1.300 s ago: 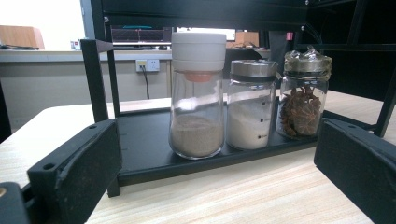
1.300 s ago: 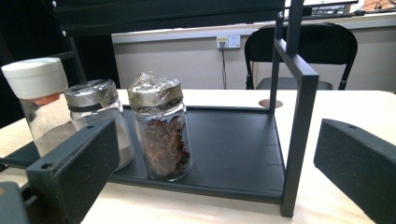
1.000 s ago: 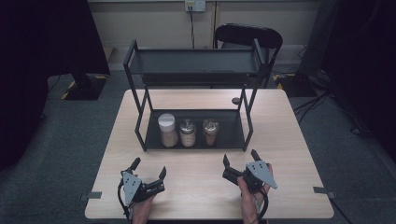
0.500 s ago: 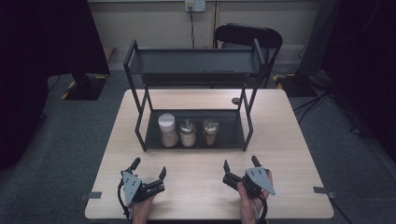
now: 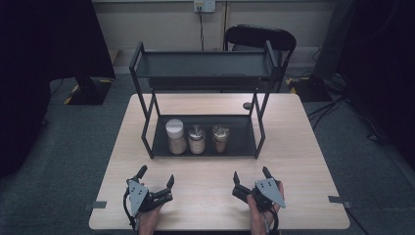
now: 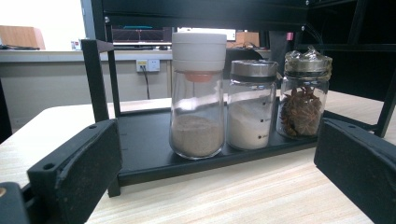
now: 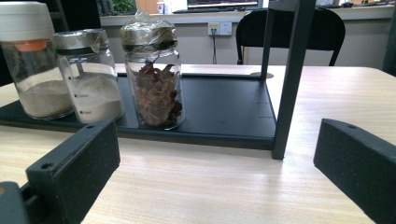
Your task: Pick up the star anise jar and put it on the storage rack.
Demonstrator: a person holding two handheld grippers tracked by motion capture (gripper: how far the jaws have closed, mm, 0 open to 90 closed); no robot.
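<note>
Both grippers rest low in the high view, at the near edge of the surface [image 5: 293, 147]: the left gripper [image 5: 155, 177] at lower left and the right gripper [image 5: 250, 175] at lower centre-right, each with jaws spread wide and holding nothing. Three jars stand in a row on the bottom tray of the black rack [image 5: 147, 117], mid-frame and well apart from both grippers. From the left these are a white-capped jar [image 5: 175, 136] of tan powder, a metal-lidded jar [image 5: 196, 139] of white powder, and a jar of star anise [image 5: 220, 138] with film over its lid. In the left gripper view the white-capped jar [image 6: 198, 93] stands centre frame; in the right gripper view the jar of star anise [image 7: 155, 77] sits upper left of centre.

This looks like the start, with no reach begun. A likely next move is to carry one gripper forward under the upper shelf, jaws kept wide and level, and close on a jar's body without knocking its neighbour or the rack posts.
</note>
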